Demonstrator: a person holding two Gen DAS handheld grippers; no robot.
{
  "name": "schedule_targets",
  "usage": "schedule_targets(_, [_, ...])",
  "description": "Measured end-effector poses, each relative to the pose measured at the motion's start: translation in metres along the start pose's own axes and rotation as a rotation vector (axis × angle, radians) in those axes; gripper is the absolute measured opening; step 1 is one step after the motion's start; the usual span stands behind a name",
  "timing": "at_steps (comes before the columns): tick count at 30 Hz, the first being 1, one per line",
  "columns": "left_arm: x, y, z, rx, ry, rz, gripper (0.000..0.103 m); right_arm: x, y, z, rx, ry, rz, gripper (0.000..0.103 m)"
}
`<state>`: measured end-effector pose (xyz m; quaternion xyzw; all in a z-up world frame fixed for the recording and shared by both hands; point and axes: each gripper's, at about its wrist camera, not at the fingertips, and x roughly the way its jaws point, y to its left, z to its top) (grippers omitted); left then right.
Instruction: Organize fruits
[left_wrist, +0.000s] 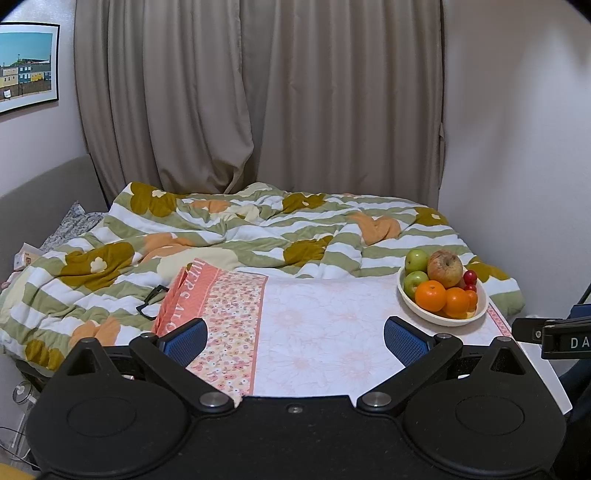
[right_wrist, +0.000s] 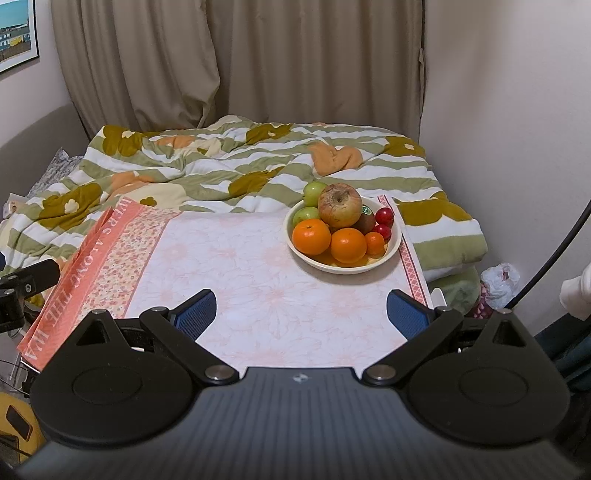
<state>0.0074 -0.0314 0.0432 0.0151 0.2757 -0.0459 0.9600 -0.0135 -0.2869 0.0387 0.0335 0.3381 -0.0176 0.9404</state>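
Note:
A cream bowl (right_wrist: 393, 242) of fruit stands at the far right of a cloth-covered table (right_wrist: 258, 266). It holds a large brownish apple (right_wrist: 340, 205), two green apples (right_wrist: 314, 192), oranges (right_wrist: 311, 236), a kiwi and small red fruits (right_wrist: 384, 216). The bowl also shows in the left wrist view (left_wrist: 424, 314), with the brownish apple (left_wrist: 445, 267) on top. My left gripper (left_wrist: 295, 343) is open and empty over the table's near edge. My right gripper (right_wrist: 301, 314) is open and empty, nearer than the bowl.
A rumpled flowered duvet (right_wrist: 221, 166) covers the bed behind the table. Beige curtains (left_wrist: 258, 92) hang at the back. The cloth's orange flowered border (left_wrist: 229, 306) hangs off the table's left side. A wall stands close on the right.

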Motion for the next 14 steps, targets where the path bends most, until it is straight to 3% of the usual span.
schedule_targets(14, [-0.0039, 0.004, 0.0005, -0.021, -0.021, 0.008, 0.103, -0.0025, 0.0046, 0.0019, 0.0, 0.001, -0.001, 0.103])
